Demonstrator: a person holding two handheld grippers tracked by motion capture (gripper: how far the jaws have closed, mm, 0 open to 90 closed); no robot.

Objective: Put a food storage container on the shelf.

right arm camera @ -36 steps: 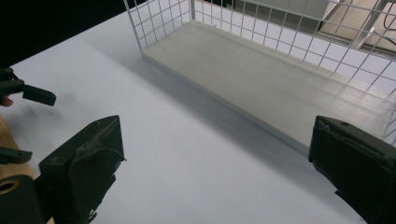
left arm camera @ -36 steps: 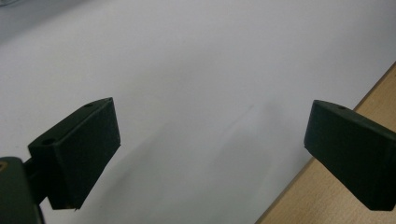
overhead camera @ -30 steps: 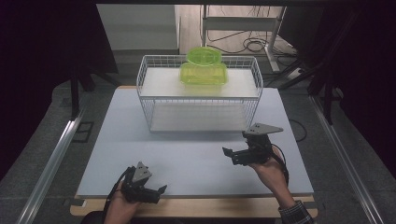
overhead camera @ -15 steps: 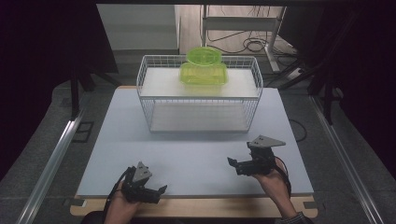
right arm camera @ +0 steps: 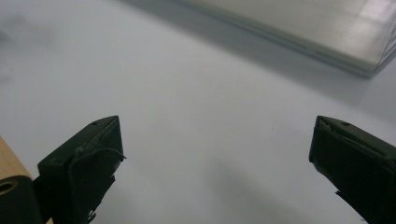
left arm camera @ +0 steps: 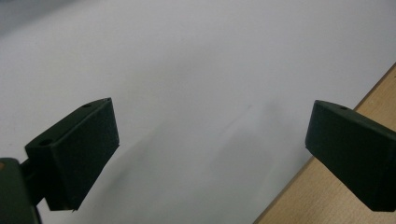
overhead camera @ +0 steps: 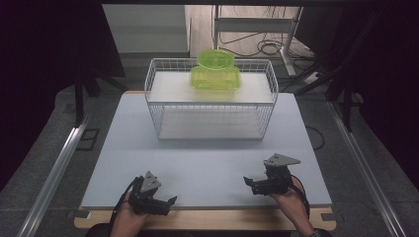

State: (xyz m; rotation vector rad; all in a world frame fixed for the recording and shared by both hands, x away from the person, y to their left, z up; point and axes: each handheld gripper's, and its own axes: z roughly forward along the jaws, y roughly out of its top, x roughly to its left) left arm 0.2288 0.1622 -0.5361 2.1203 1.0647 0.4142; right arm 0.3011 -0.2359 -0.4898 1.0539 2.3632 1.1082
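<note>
Tongs: left gripper [overhead camera: 170,201] at 7 o'clock, right gripper [overhead camera: 248,182] at 5 o'clock, both gaping wide, holding nothing.
Green tub [overhead camera: 215,72]: sitting at 12 o'clock on wire basket [overhead camera: 153,106].
Trouble: maybe bumping basket wires, tipping tub.

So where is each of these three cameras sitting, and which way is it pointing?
High view: above the person's side, looking forward and down at the white table, wire basket and green containers; both hands and grippers show.
Left gripper view: on the left gripper, looking along its spread fingers at the table's near wooden edge.
Right gripper view: on the right gripper, facing the basket's base.
Both gripper views share the white tabletop.
</note>
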